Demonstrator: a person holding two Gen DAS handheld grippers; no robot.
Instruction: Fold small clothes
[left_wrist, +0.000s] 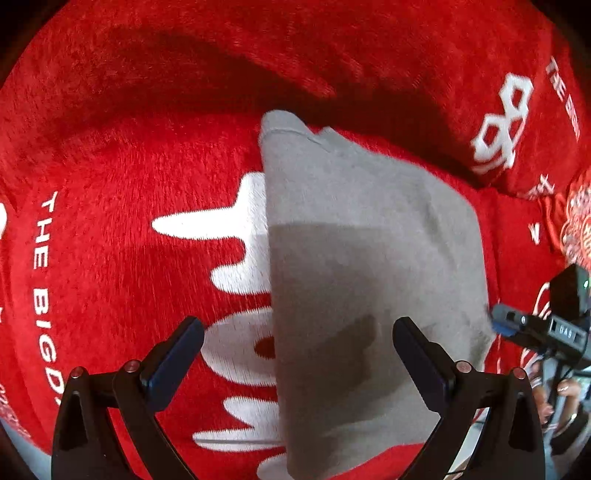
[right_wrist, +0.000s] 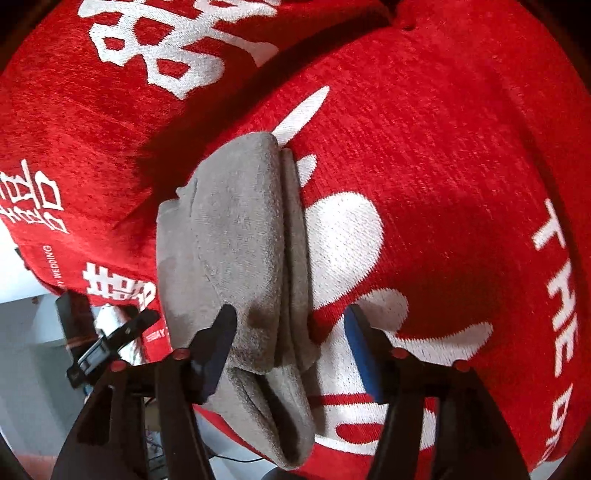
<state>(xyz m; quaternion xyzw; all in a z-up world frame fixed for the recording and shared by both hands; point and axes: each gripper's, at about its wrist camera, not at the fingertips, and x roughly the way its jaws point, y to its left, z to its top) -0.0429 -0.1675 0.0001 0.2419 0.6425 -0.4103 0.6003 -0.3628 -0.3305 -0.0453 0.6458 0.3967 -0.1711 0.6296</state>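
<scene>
A small grey garment (left_wrist: 369, 221) lies folded on a red plush cover (left_wrist: 110, 147) with white lettering. My left gripper (left_wrist: 299, 347) hovers open above the garment's left edge, one finger over the red cover and the other over the grey cloth. In the right wrist view the grey garment (right_wrist: 236, 221) shows stacked folded layers along its edge. My right gripper (right_wrist: 288, 332) stands open astride that near end; the pads do not press on it. The right gripper (left_wrist: 535, 328) also shows at the garment's right edge in the left wrist view.
The red cover (right_wrist: 443, 147) spreads over the whole surface and drapes off an edge at lower left, where pale floor (right_wrist: 29, 369) shows. A hand (left_wrist: 554, 398) holds the right tool. The left tool (right_wrist: 107, 347) shows at the lower left.
</scene>
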